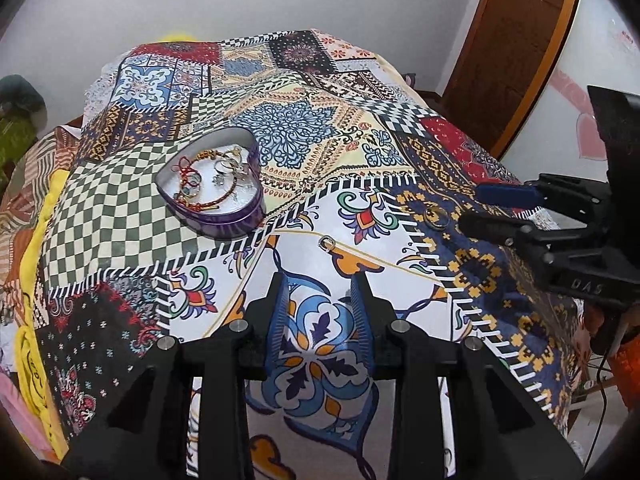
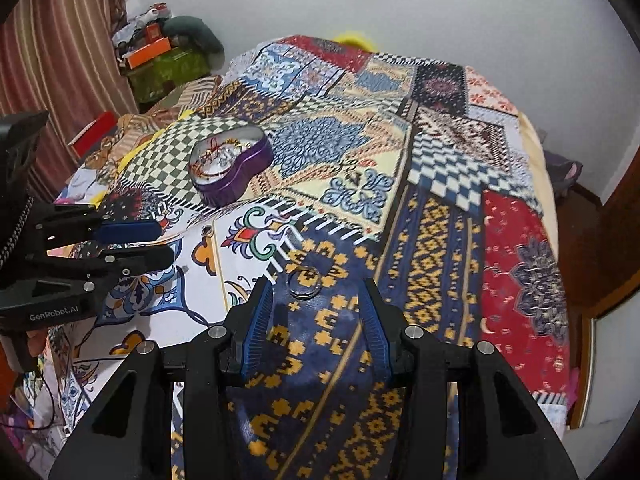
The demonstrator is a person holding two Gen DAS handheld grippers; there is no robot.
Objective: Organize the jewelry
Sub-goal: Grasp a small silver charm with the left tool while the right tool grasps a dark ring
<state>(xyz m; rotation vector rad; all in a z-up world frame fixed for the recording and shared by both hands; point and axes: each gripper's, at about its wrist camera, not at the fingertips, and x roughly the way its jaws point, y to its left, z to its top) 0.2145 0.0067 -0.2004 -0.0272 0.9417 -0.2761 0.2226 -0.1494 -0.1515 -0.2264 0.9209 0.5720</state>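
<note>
Your left tongs stand spread above the patchwork cloth that covers the desk, with nothing between the blue ribbed pads; the cloth's white panel with the blue and orange motif shows in the gap. Your right tongs are likewise spread and hold nothing, hovering over the navy and yellow patterned patch. A plain metal ring lies flat on that navy patch, just ahead of the right tongs and between the lines of their two fingers, not touching either pad as far as the right wrist view shows. In the left wrist view the same ring sits just beside the tip of the right tongs' lower finger. A second, smaller ring lies on the white panel, ahead of the left tongs and apart from them. The purple heart-shaped tin stands open on the green checked patch, well behind both rings, to the left. It holds a tangle of pieces: a red cord bracelet, a beaded bracelet along its near wall, and several silver rings and charms whose exact number cannot be told. Both loose rings lie outside the tin.
</note>
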